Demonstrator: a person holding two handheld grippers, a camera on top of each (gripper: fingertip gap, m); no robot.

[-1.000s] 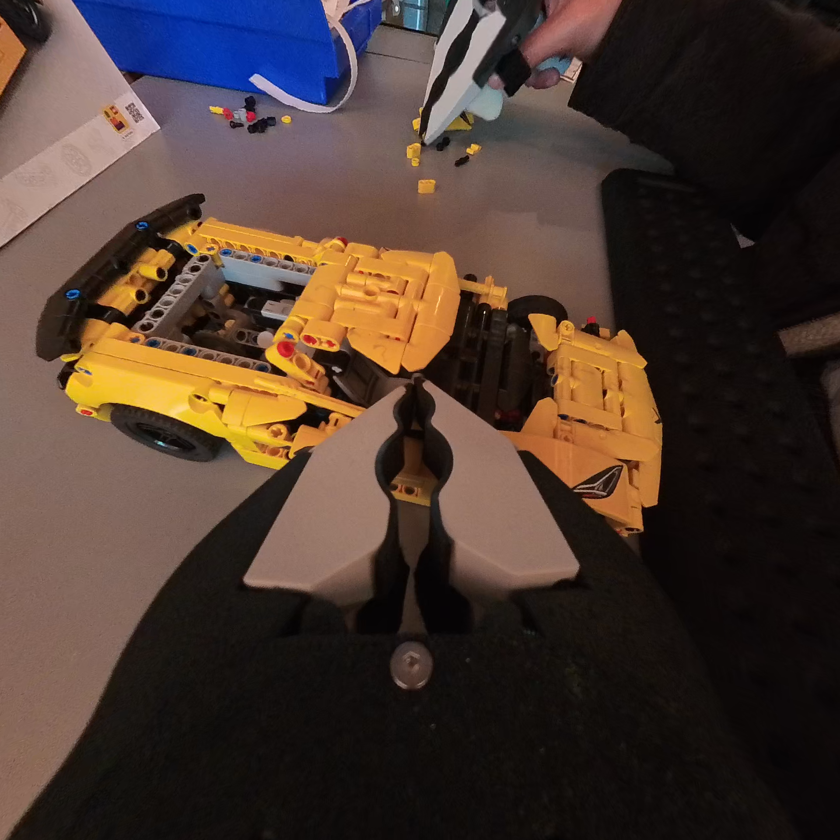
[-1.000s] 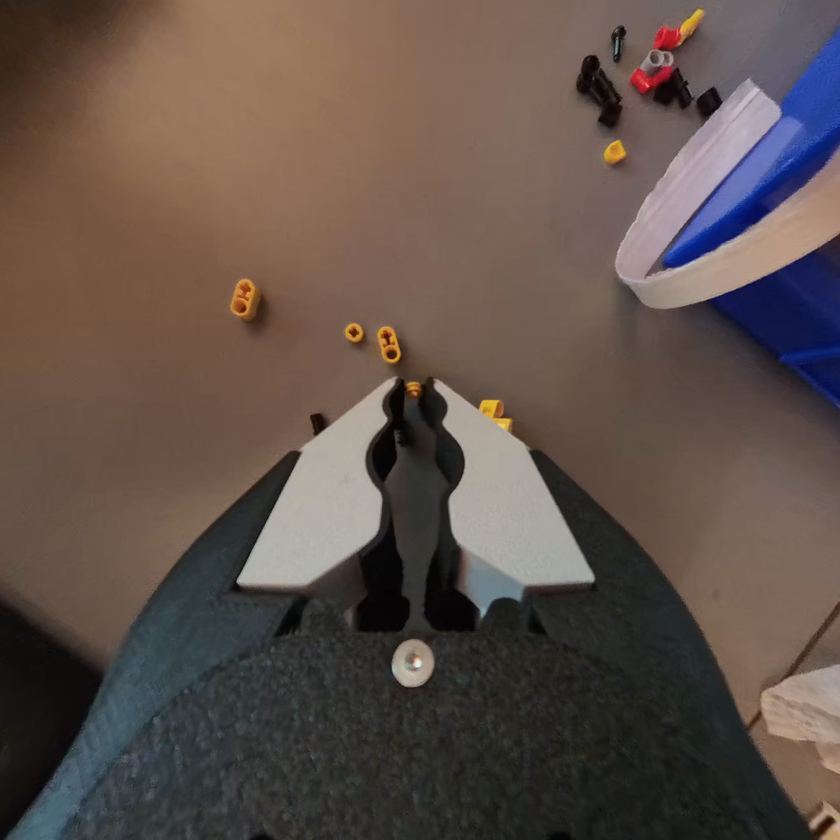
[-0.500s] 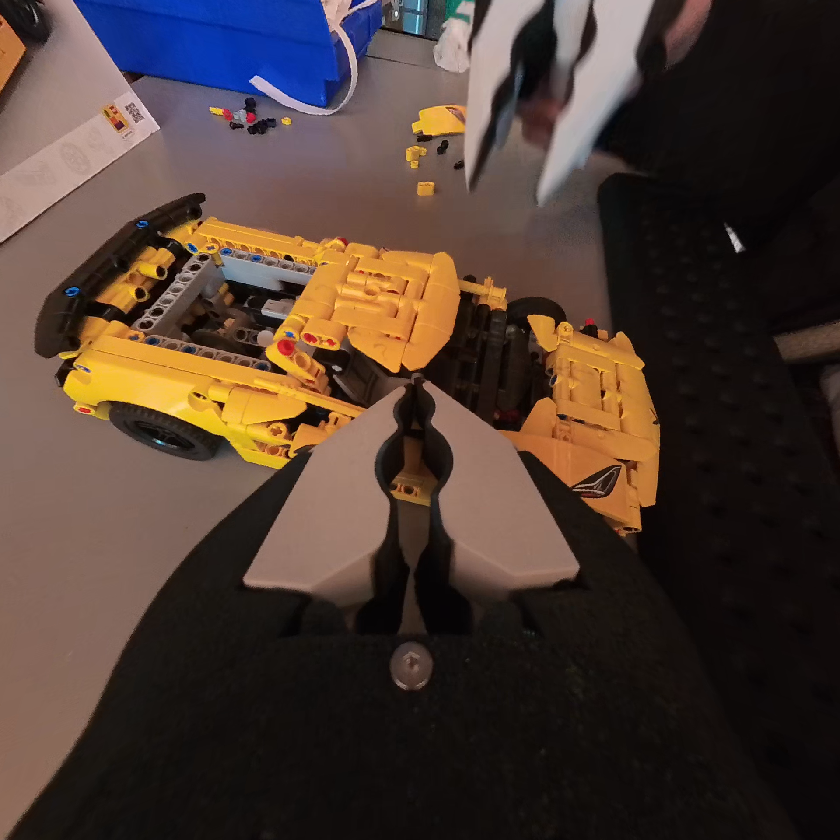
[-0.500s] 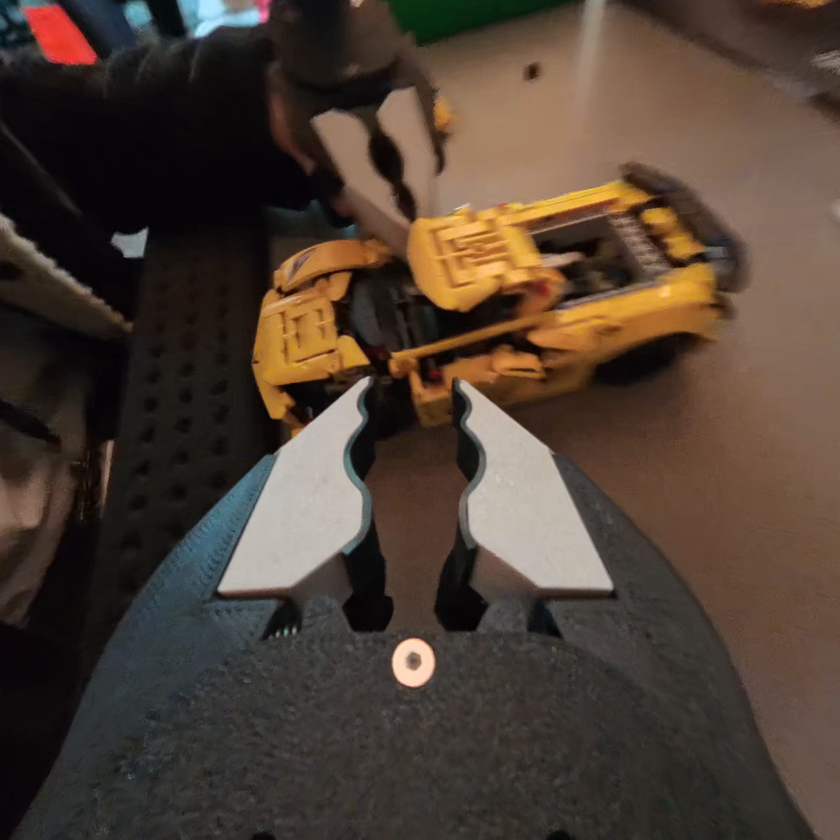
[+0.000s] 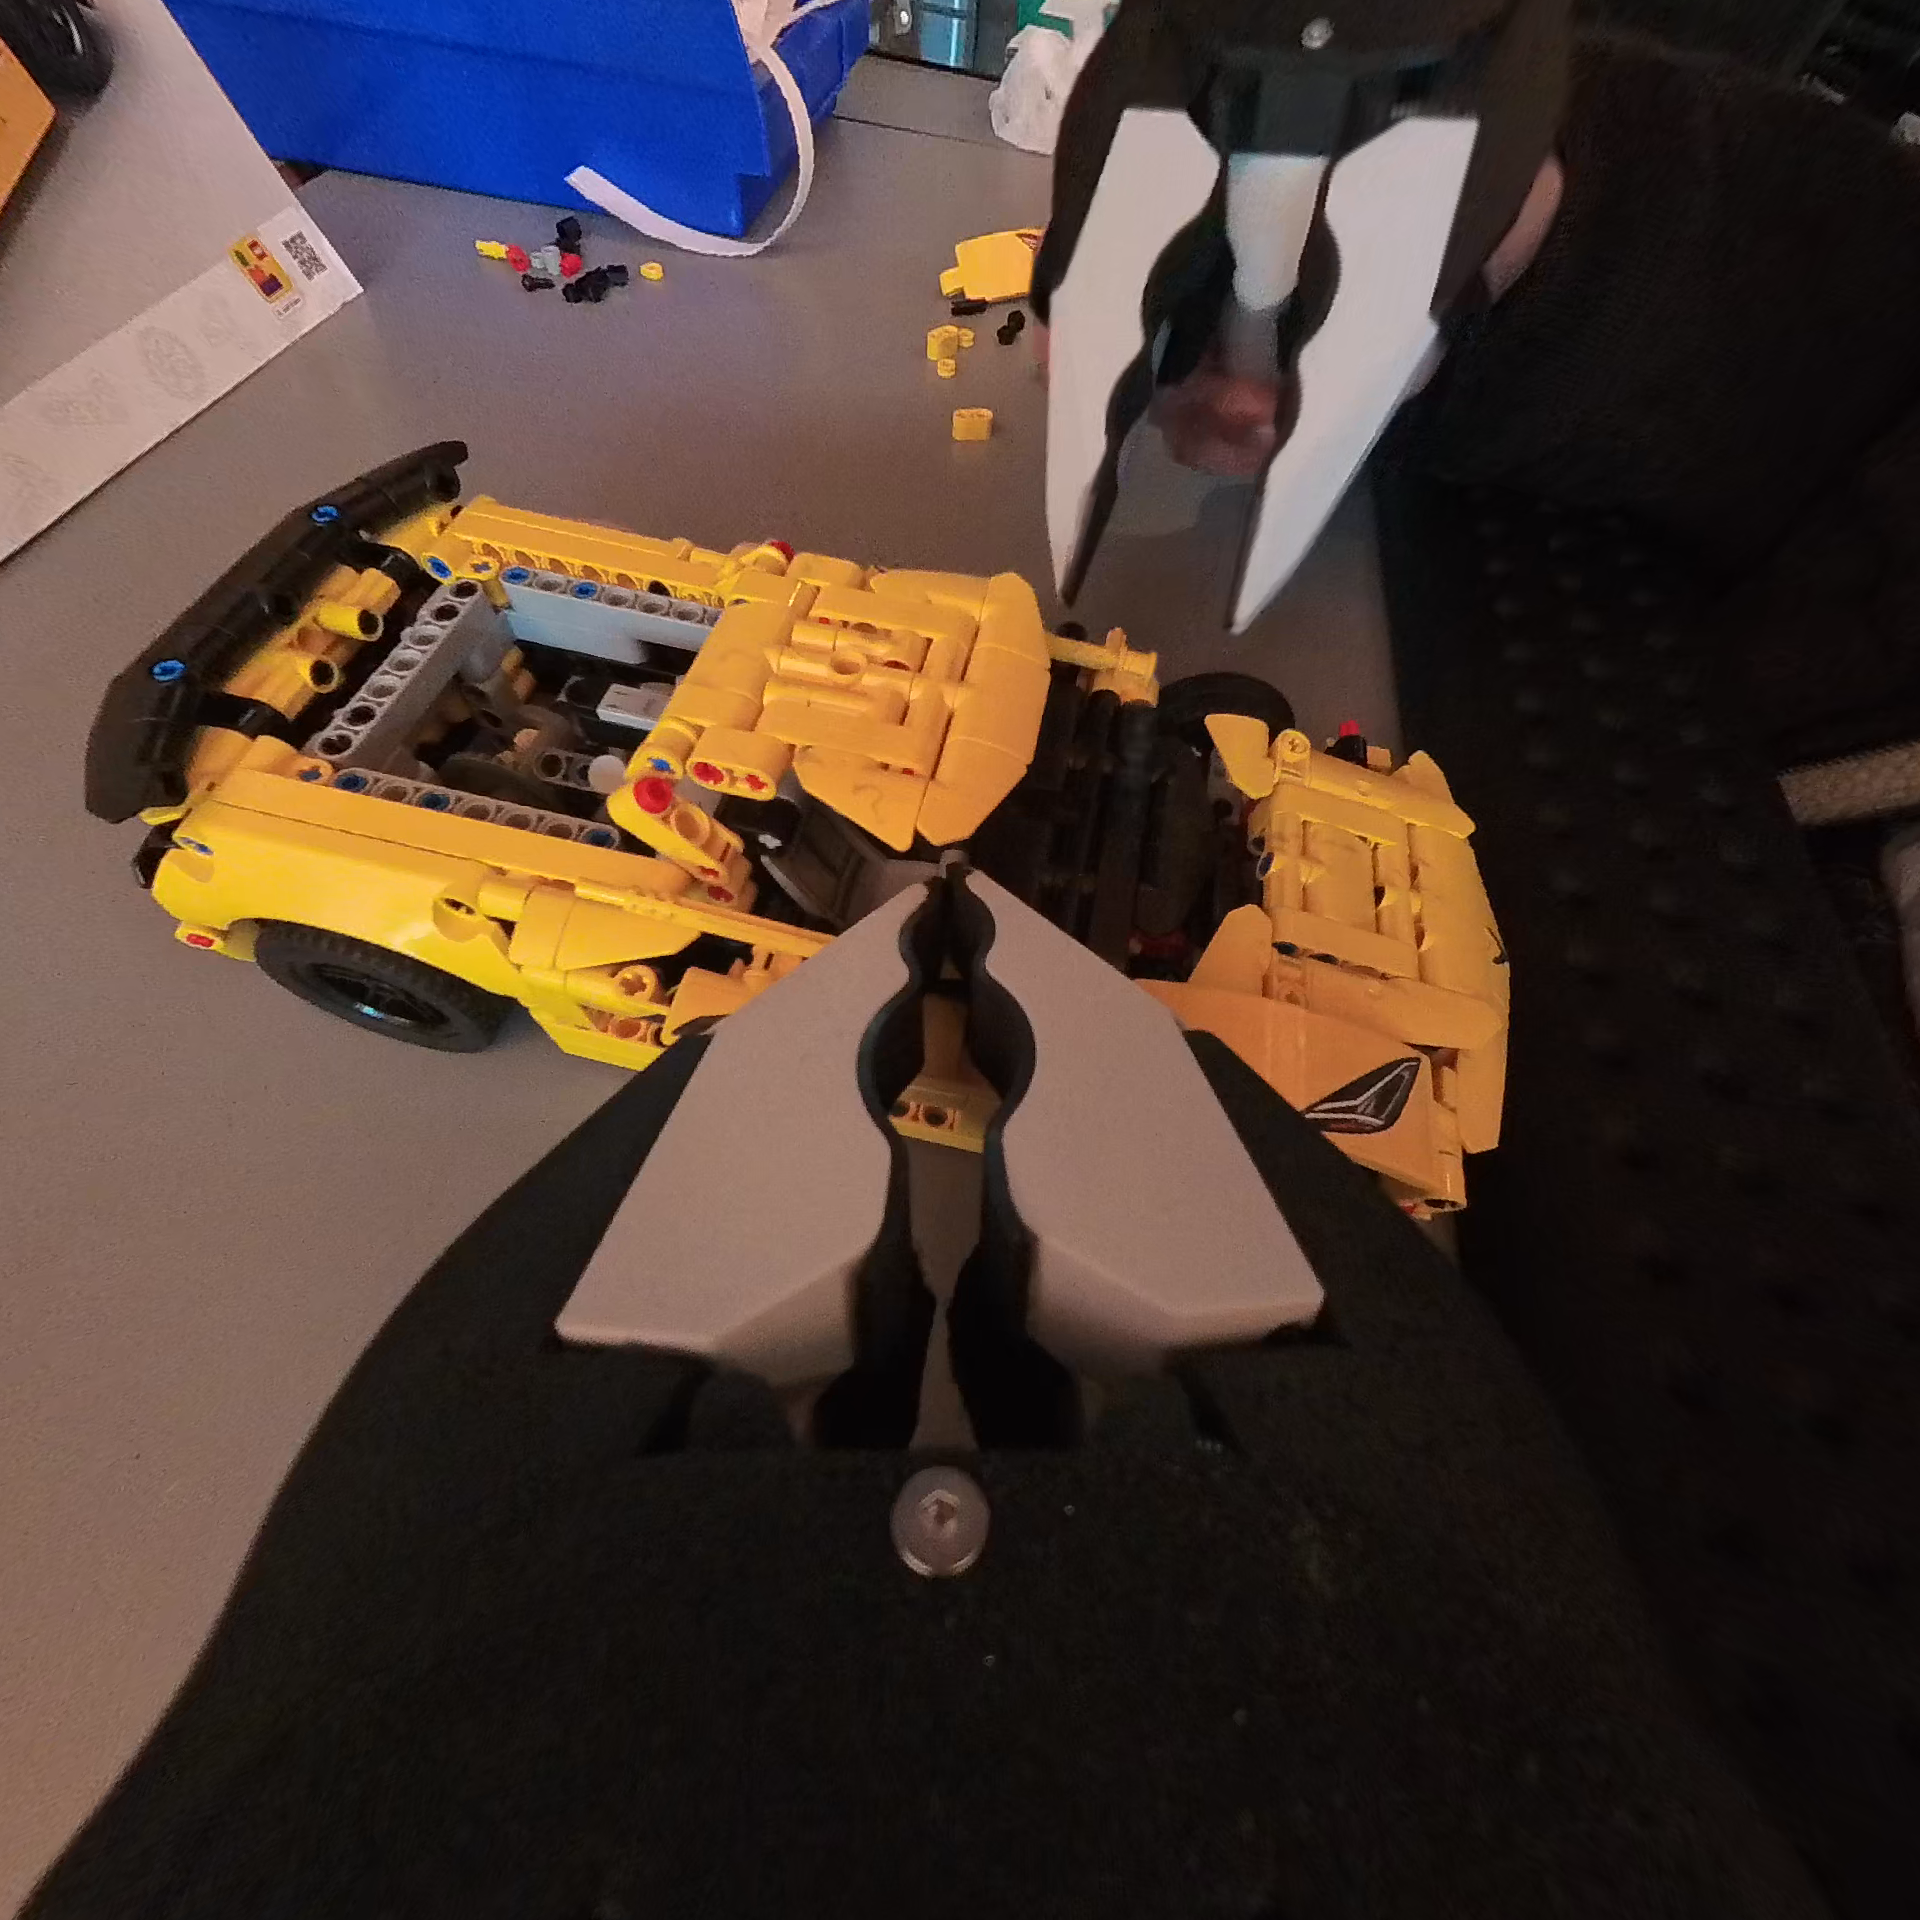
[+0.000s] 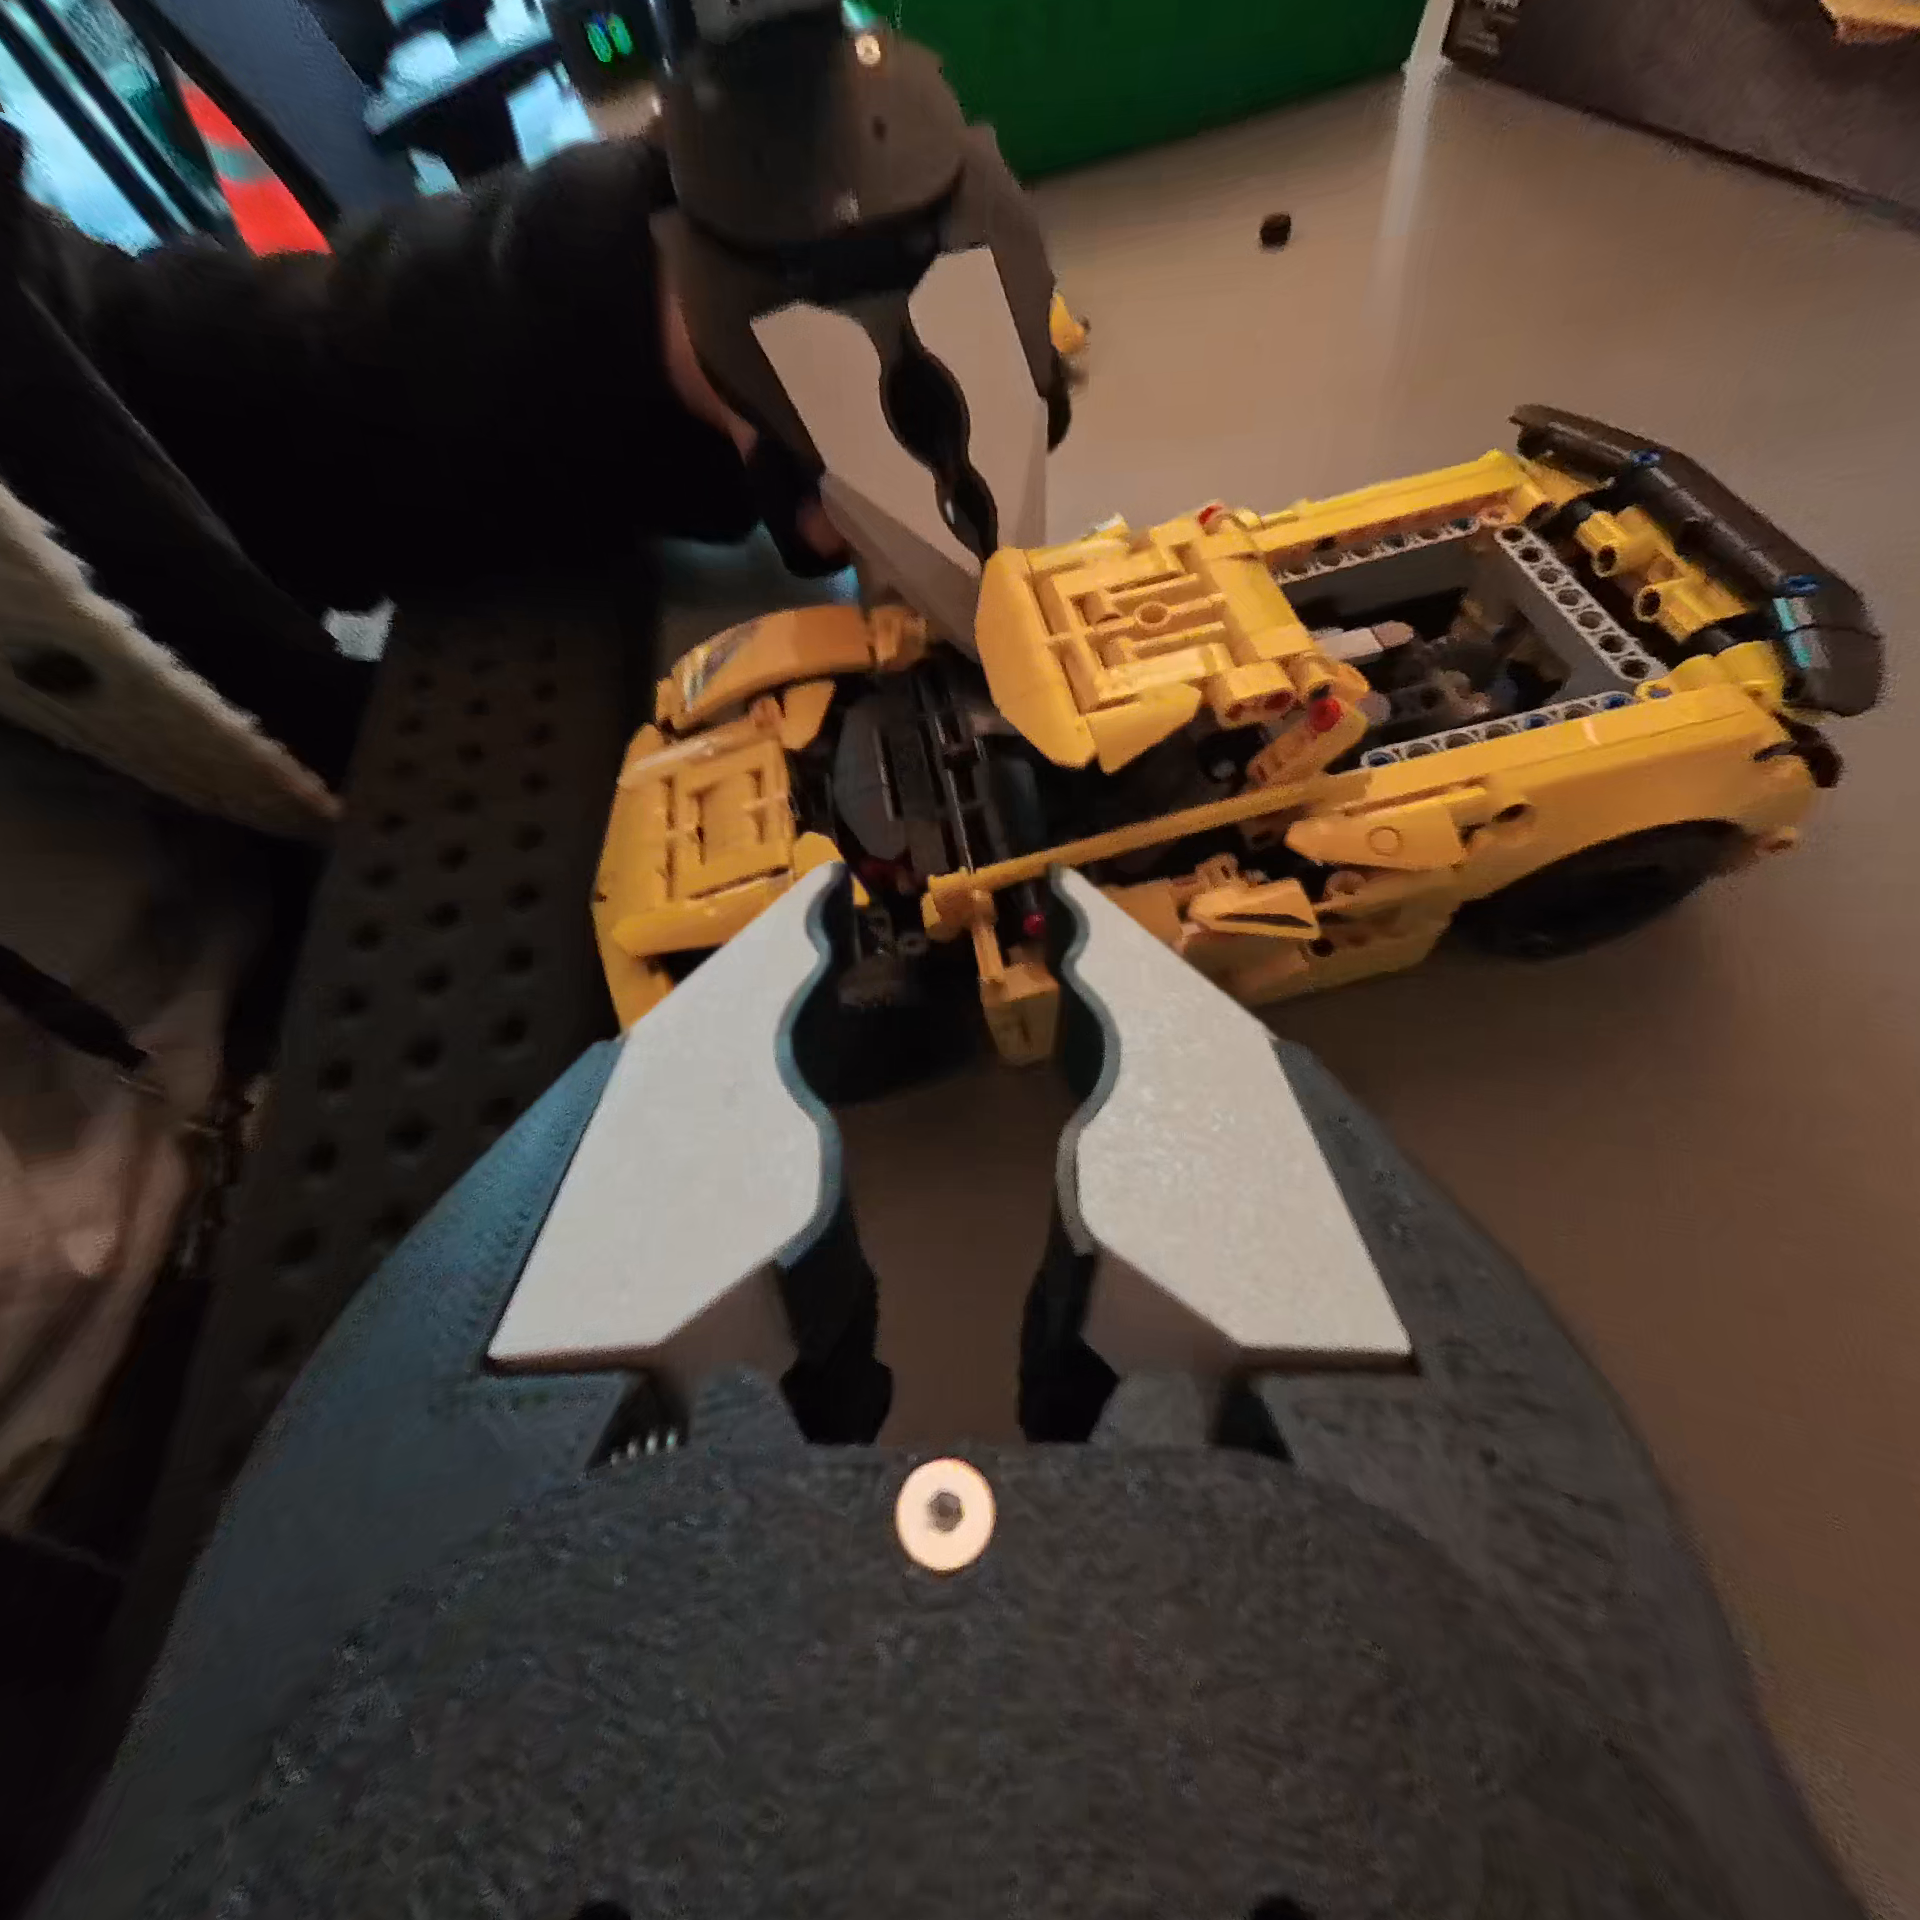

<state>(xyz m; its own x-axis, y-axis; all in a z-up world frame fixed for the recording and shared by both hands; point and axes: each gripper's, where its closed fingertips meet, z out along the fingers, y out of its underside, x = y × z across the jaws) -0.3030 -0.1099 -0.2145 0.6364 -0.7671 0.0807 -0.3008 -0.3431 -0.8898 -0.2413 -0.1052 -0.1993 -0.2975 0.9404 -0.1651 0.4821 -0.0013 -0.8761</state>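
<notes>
The yellow brick car [image 5: 790, 790] sits on the grey table [image 5: 156, 1299], nose toward the black perforated mat [image 5: 1662, 1039], spoiler [image 5: 260, 623] at the far end from it. Your left gripper [image 5: 951, 883] is right over the car's near side, at the gap between roof [image 5: 883, 717] and hood [image 5: 1371, 894]. Its jaws are closed tip to tip; whether anything is pinched between them, you cannot tell. In the right wrist view those same tips [image 6: 977, 540] sit against the front edge of the roof.

Your right gripper [image 6: 945, 894] has its jaws apart, nothing between them, tips just short of the car's far side by the thin yellow bar [image 6: 1122, 831] and the front wheel well. From the left view it [image 5: 1153, 613] hangs above the table just beyond the car.

Outward from the car: the mat touches or nearly touches the nose, so it's tight there. Beyond the car lie loose small yellow bits [image 5: 971, 421], a mixed cluster of tiny parts [image 5: 561, 265], a blue bin [image 5: 499, 94] and a paper sheet [image 5: 156, 353]. Bare table lies on the left gripper's side of the car and past the spoiler.
</notes>
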